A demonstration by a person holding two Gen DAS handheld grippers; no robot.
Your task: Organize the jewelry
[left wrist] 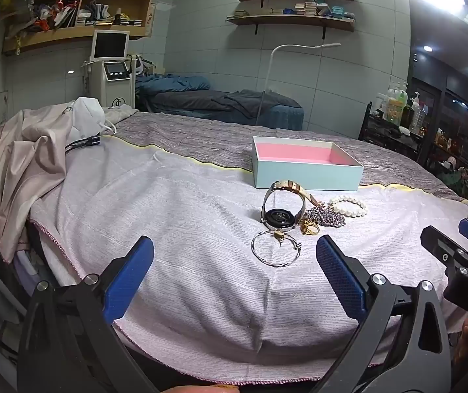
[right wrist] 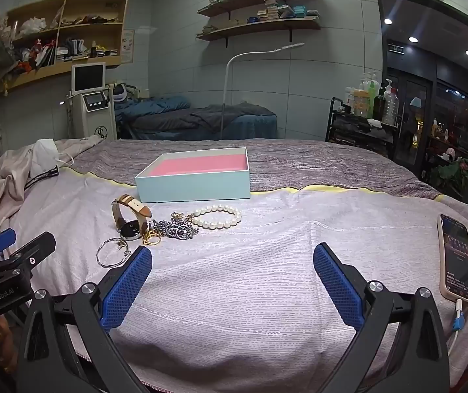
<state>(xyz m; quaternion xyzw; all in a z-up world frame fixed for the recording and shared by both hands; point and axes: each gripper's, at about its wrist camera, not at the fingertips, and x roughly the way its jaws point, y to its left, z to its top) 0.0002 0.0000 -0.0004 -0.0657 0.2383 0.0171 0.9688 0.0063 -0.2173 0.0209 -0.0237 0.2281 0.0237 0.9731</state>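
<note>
A pale blue box [left wrist: 307, 172] with a pink lining stands open on the cloth-covered table; it also shows in the right wrist view [right wrist: 194, 186]. In front of it lie a watch [left wrist: 281, 211] [right wrist: 130, 219], a silver bangle [left wrist: 276, 252] [right wrist: 112, 252], a gold ring [left wrist: 310, 228] [right wrist: 153, 238], a silver chain [left wrist: 328, 217] [right wrist: 176, 229] and a pearl bracelet [left wrist: 350, 206] [right wrist: 217, 217]. My left gripper [left wrist: 234, 255] is open and empty, near the bangle. My right gripper [right wrist: 232, 262] is open and empty, right of the jewelry.
A phone [right wrist: 457, 257] on a charging cable lies at the table's right edge. Crumpled beige fabric [left wrist: 27, 163] and a white mask [left wrist: 86, 121] sit at the far left. A massage bed [left wrist: 220, 104], a floor lamp and a bottle cart [right wrist: 365, 121] stand behind.
</note>
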